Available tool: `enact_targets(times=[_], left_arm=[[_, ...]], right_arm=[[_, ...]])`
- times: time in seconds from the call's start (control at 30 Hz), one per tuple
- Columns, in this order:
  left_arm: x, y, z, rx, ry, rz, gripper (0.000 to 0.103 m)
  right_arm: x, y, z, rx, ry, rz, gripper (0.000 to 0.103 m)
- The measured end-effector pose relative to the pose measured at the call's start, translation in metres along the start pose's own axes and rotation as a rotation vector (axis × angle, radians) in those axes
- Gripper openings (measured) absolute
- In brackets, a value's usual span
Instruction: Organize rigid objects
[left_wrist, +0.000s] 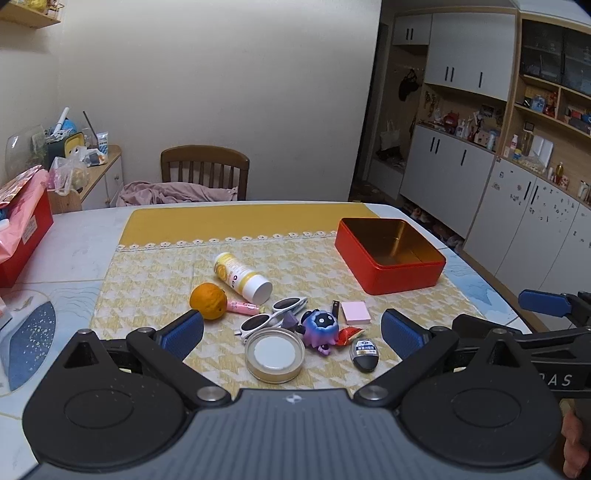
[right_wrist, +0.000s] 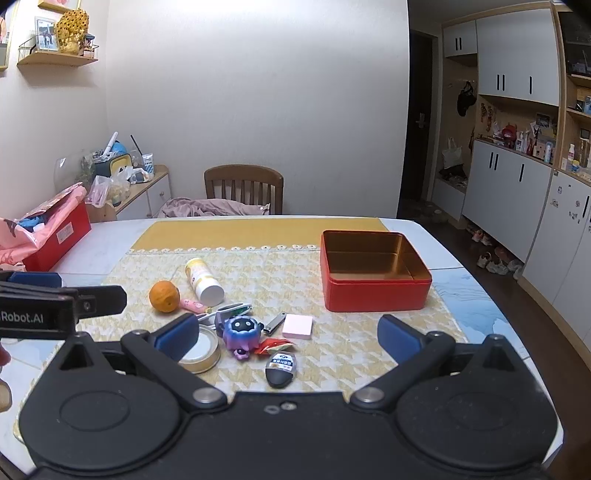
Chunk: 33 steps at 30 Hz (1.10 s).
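Black left gripper (right_wrist: 55, 295), "Robot.AI" label

Small things clustered on counter (left_wrist: 74, 251) between my claw tips; tin (left_wrist: 389, 254) ahead right; bottle (left_wrist: 242, 277), orange (left_wrist: 208, 305) ahead left.

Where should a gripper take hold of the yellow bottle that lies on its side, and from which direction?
Grip the yellow bottle across the middle of its round body, coming from above with the fingers astride its long axis. It lies flat, with open cloth on its far side; the orange and pink tube crowd the near side.
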<state>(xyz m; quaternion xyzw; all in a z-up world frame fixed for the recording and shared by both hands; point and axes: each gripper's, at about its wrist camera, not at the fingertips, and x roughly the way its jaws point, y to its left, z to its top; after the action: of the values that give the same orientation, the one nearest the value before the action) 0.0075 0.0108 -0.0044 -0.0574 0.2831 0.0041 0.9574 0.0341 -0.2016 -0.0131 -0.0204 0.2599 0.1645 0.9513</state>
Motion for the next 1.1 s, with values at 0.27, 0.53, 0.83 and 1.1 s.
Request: enact_targets(times=[0.27,0.53,0.83,1.1], left_arm=[[0.009,0.003,0.001,0.037,0.007,0.075,0.103],[0.034,0.029,0.007,-0.042,0.038,0.046,0.103],[0.088,0.060,0.014,-0.030,0.055,0.106,0.103],[0.155,0.079,0.017,-0.044,0.110,0.141,0.102]], right_arm=[[0.010,0.005,0.003,-0.006,0.009,0.001,0.103],[0.030,0.011,0.004,-0.039,0.036,0.015,0.103],[0.074,-0.001,-0.011,-0.084,0.144,0.019,0.099],[0.121,-0.017,-0.021,-0.091,0.219,0.065,0.091]])
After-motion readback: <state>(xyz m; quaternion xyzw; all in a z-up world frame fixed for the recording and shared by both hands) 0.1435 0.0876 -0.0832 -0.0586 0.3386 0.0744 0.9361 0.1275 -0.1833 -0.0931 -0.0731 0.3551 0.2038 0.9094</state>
